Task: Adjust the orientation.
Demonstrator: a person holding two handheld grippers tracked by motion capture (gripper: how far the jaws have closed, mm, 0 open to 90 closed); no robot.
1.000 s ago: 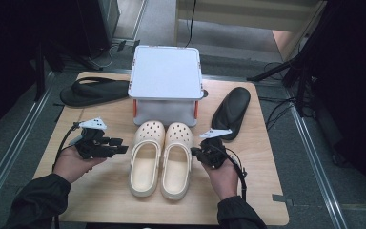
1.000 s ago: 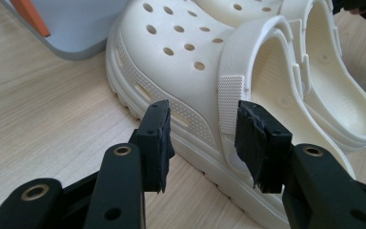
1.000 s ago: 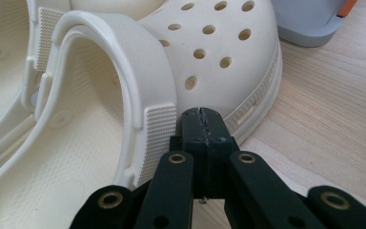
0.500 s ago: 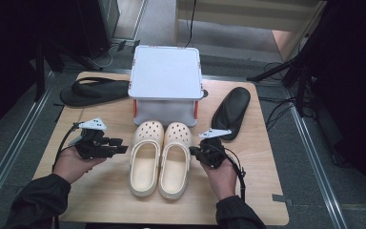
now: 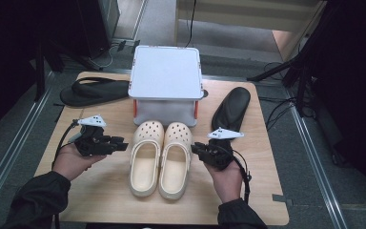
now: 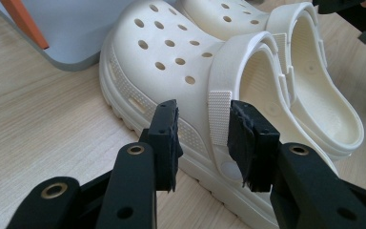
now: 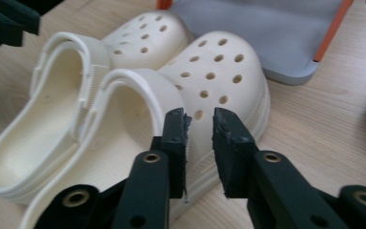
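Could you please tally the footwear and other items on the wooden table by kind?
Cream perforated foam clogs: 2
Black flip-flop sandal: 1
Black shoe insole: 1
Grey lidded plastic box with orange latches: 1
Total: 5

Even overhead light brightens the bench (image 5: 100,191), while the surroundings from 9 to 3 o'clock fall into darkness. Gripper views are sharp up close, with soft shadows.
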